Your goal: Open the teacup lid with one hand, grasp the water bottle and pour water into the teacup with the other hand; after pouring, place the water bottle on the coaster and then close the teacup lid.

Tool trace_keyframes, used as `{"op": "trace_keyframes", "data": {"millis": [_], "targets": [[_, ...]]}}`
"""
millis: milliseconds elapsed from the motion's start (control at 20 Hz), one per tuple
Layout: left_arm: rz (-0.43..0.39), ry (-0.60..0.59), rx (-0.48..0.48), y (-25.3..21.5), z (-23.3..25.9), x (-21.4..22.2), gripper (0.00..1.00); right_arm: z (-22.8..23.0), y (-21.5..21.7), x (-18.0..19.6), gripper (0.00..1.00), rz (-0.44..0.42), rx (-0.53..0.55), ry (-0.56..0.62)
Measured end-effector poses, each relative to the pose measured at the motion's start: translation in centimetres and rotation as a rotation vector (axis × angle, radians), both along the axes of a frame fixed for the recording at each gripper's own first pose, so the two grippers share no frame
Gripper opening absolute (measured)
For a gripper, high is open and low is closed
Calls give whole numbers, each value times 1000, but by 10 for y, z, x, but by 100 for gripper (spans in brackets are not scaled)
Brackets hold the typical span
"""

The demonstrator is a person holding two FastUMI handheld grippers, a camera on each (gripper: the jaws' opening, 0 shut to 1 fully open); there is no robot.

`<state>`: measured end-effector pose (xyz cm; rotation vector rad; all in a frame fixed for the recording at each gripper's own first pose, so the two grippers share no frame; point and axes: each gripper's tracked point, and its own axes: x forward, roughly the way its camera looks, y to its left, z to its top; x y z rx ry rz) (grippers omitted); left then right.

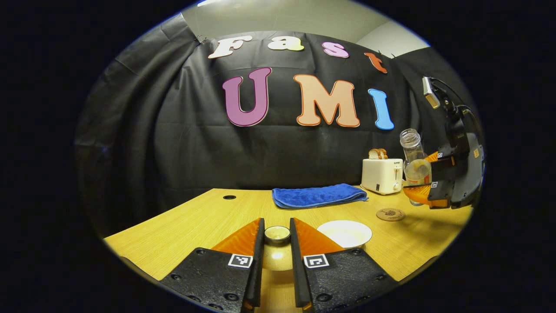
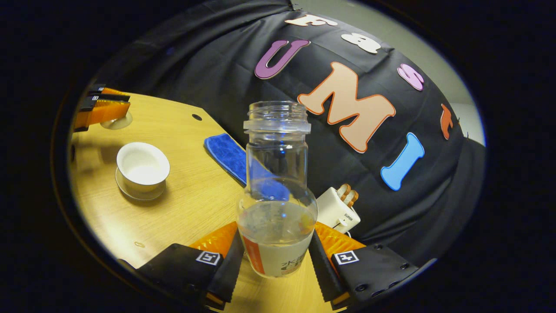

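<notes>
My left gripper (image 1: 277,232) is shut on the teacup lid (image 1: 277,256), its round knob showing between the fingers, low over the wooden table (image 1: 204,217). The white teacup (image 1: 345,232) stands uncovered just right of it; in the right gripper view the teacup (image 2: 142,167) sits on its saucer. My right gripper (image 2: 276,245) is shut on the clear, capless water bottle (image 2: 276,195), roughly upright and partly filled. In the left gripper view the bottle (image 1: 415,167) hangs in the right gripper (image 1: 423,178) above and right of the round coaster (image 1: 390,214).
A folded blue towel (image 1: 319,195) lies at the back of the table. A white toaster (image 1: 382,175) with bread in it stands behind the coaster, close to the bottle. The table has a cable hole (image 1: 229,197) at the far left.
</notes>
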<state>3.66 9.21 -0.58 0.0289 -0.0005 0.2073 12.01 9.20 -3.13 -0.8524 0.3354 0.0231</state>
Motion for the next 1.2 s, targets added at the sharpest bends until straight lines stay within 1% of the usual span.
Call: {"op": "trace_keyframes", "data": {"millis": [50,100,400,600,750,800,900,1000,1200], "targets": [[0,0,0,0,1,0,28,0,0,2,78,8,-39,1],[0,0,0,0,-1,-2,28,-2,0,3,80,13,-82,10],[-3,1,0,0,0,0,28,-24,12,10,78,91,-313,54],[-4,0,0,0,0,0,28,-32,24,16,80,148,-426,69],[-4,0,0,0,0,0,28,-35,31,19,79,188,-497,79],[-4,0,0,1,-1,-1,28,-34,34,21,80,199,-523,79],[-4,0,0,0,0,-1,28,-34,39,24,77,221,-568,84],[-4,0,0,0,-1,-1,28,-34,42,25,77,241,-605,91],[-4,0,0,1,-1,0,28,-36,49,28,78,288,-718,89]]}}
